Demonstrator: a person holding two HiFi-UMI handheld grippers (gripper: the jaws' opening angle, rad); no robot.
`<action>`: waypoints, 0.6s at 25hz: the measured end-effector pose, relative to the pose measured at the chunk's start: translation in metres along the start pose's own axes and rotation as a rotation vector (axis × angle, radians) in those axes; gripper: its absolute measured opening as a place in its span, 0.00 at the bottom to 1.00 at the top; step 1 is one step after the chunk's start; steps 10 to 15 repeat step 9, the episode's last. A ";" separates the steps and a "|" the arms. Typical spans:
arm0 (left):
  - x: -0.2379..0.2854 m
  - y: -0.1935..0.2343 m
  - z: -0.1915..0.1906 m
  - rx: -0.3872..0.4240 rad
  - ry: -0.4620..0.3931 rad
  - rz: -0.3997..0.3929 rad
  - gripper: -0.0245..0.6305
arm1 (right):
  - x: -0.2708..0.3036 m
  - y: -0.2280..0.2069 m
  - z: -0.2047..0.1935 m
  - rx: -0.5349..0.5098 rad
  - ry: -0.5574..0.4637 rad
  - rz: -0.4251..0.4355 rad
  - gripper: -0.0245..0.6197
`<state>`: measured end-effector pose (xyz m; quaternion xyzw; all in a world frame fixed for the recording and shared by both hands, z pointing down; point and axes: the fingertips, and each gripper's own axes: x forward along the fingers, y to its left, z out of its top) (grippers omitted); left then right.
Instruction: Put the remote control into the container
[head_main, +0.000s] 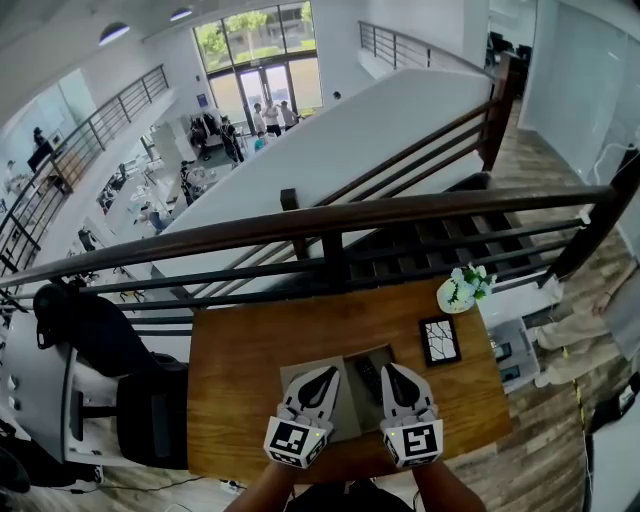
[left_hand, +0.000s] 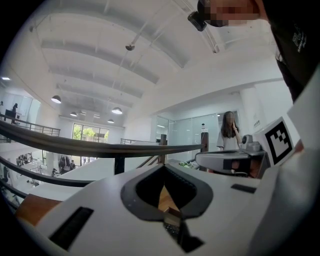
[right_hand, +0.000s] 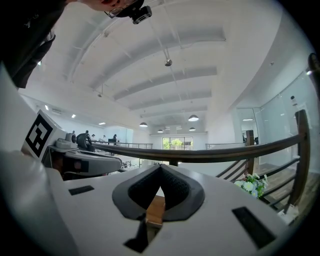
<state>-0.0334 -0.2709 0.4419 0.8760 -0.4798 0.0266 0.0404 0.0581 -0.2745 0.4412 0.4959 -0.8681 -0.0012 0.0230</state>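
The left gripper (head_main: 329, 370) and right gripper (head_main: 391, 368) are both closed and empty, at the table's (head_main: 240, 370) front edge. The remote control (head_main: 368, 378) lies between them, apparently at the container's (head_main: 351, 404) far side. Spread the right jaws before descending, then grip across its narrow width.

The bench (head_main: 240, 380) is presenting a smooth brown wood top with a faint sheen, and the container (head_main: 352, 405) on it is showing a matt grey surface of undetermined material. The left gripper (head_main: 325, 372) and right gripper (head_main: 392, 370) are displaying smooth matt white plastic shells, with dark, finely textured linings on the fingers (right_hand: 174, 192). The remote control (head_main: 368, 378) is appearing as dark plastic.
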 end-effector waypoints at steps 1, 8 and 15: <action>0.000 -0.001 0.000 -0.001 -0.001 -0.001 0.05 | 0.000 0.000 0.001 -0.005 -0.002 0.001 0.08; 0.000 -0.006 0.001 0.002 -0.009 -0.004 0.05 | -0.003 -0.001 0.000 -0.002 -0.006 -0.008 0.08; 0.001 -0.007 0.001 0.003 -0.010 -0.004 0.05 | -0.004 -0.002 -0.002 -0.005 0.002 -0.007 0.08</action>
